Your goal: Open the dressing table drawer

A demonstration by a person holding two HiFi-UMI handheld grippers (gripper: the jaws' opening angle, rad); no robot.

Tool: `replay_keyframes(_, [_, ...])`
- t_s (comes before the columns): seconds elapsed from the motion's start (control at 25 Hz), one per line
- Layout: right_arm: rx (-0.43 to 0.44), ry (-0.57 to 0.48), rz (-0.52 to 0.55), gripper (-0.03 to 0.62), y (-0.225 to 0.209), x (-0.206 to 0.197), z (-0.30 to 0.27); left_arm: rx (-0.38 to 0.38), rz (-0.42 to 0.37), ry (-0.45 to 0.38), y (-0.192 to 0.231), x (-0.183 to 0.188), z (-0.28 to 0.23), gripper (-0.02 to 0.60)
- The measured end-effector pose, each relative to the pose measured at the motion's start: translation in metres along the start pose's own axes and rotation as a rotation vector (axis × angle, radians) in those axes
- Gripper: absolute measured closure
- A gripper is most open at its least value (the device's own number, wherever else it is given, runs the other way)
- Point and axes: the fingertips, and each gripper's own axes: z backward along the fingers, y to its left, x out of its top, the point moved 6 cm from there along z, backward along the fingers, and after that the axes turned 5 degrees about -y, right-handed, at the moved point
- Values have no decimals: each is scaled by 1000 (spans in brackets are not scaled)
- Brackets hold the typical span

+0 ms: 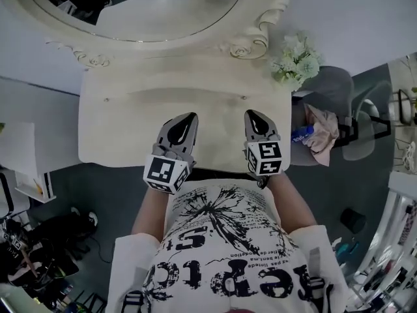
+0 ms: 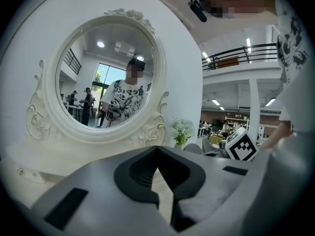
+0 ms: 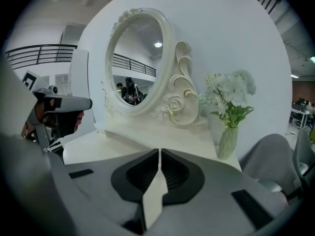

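The cream dressing table (image 1: 117, 135) stands in front of me, its oval mirror (image 1: 169, 12) at the back. A low raised tier (image 1: 176, 83) under the mirror has a small knob at each end of its front, the left knob (image 1: 106, 100) and the right knob (image 1: 244, 97). No drawer front below the tabletop's near edge shows. My left gripper (image 1: 191, 117) (image 2: 157, 147) hovers over the front middle of the tabletop, jaws shut and empty. My right gripper (image 1: 253, 114) (image 3: 159, 150) hovers beside it to the right, also shut with nothing held. Both point toward the mirror.
A vase of white flowers (image 1: 296, 60) (image 3: 229, 107) stands on the table's back right corner. A grey chair (image 1: 339, 109) with a pink cloth (image 1: 322, 132) and a blue bottle (image 1: 303, 134) is right of the table. Clutter (image 1: 39, 240) lies on the floor at left.
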Motion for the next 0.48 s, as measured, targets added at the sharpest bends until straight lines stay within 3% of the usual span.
replay_keyframes(0.2, [-53,65,-13,574,-7,-31,-30,-29,17,58,12,-21,-11,575])
replay_keyframes(0.24, [-61,81,-15,551,-9,-37,-38,-32,20,67,15,-25,-13,575])
replay_keyframes(0.32, [-76,124,-18,439,-13,-50,-54,-35,23,88,21,-34,-18,575])
replay_keyframes(0.48, [-120,179,-27,437,-22,-64,-77,-32,43,123,31,-49,-25,575])
